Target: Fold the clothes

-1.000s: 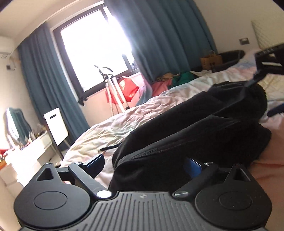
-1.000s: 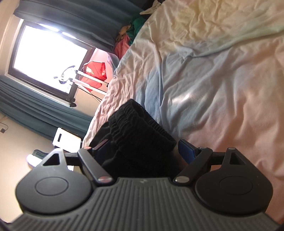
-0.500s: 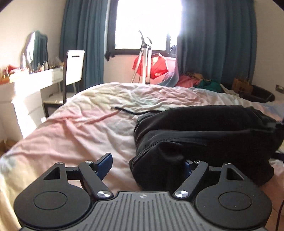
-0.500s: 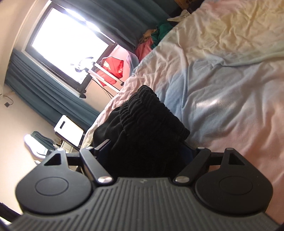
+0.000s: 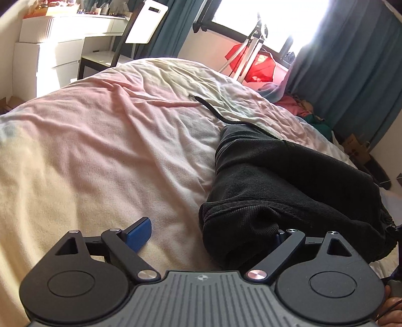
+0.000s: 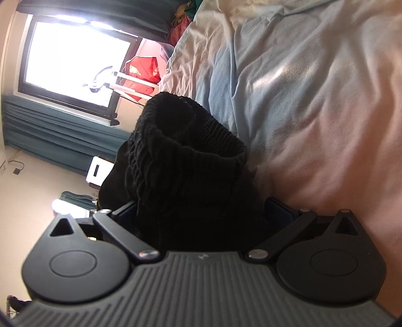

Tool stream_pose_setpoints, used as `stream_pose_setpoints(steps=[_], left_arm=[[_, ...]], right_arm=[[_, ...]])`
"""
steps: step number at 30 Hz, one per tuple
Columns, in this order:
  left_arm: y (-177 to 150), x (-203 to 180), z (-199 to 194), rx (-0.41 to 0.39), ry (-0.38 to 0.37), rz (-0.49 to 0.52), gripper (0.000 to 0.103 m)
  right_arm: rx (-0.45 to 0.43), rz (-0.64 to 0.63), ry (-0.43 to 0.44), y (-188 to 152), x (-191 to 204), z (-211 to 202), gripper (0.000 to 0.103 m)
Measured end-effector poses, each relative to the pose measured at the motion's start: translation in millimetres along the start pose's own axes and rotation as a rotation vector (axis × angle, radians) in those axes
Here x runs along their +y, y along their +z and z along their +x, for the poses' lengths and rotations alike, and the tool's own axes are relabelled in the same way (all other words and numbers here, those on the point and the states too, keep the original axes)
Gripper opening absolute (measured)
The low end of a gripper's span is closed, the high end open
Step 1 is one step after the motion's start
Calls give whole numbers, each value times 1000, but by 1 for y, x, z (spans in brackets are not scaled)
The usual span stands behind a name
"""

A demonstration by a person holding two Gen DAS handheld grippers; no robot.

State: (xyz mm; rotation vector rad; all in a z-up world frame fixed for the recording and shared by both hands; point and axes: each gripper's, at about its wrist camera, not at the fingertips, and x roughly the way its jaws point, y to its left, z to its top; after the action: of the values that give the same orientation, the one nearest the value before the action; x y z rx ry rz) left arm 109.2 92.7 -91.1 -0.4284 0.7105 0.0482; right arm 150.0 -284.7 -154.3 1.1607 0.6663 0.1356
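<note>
My left gripper (image 5: 208, 234) is spread wide beside the folded black pants (image 5: 289, 186) lying on the bed (image 5: 100, 151); my right gripper (image 6: 203, 208) has their bunched waistband (image 6: 191, 140) wedged between its fingers.

Bed with wrinkled pink-cream sheet (image 5: 105, 140) ahead of the left gripper. Beyond it, bright window (image 5: 271, 22), teal curtains (image 5: 351, 63), red item on white stand (image 5: 256, 63). White desk (image 5: 57, 37) and white chair (image 5: 145, 22) far left.
</note>
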Motion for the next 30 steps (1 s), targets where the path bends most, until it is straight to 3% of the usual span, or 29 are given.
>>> stream_pose_setpoints(steps=[7,15,19,21,23,26,27,30], left_arm=[[1,12,-2,11,0,-73,92],[0,13,-7,30,-35,-95,93],[2,12,-12,59,-62,-99,91],[3,9,-17,77,-70,-85,91],[4,9,-24,109,-108,-101,92],[11,16,-40,175,-239,-187,96],[14,17,-47,180,-291,-203,102],[34,24,-57,127,-389,-239,103]], right_arm=[[0,-74,213,-4,32,-12,103],[72,-186,12,-9,32,13,103],[52,-204,-31,-10,33,9,78],[41,-205,-44,-11,33,5,70],[28,-200,-50,-11,33,0,62],[10,-200,-48,-13,33,-6,59],[9,-202,-46,-14,33,-8,58],[-1,-176,-17,-13,27,-4,59]])
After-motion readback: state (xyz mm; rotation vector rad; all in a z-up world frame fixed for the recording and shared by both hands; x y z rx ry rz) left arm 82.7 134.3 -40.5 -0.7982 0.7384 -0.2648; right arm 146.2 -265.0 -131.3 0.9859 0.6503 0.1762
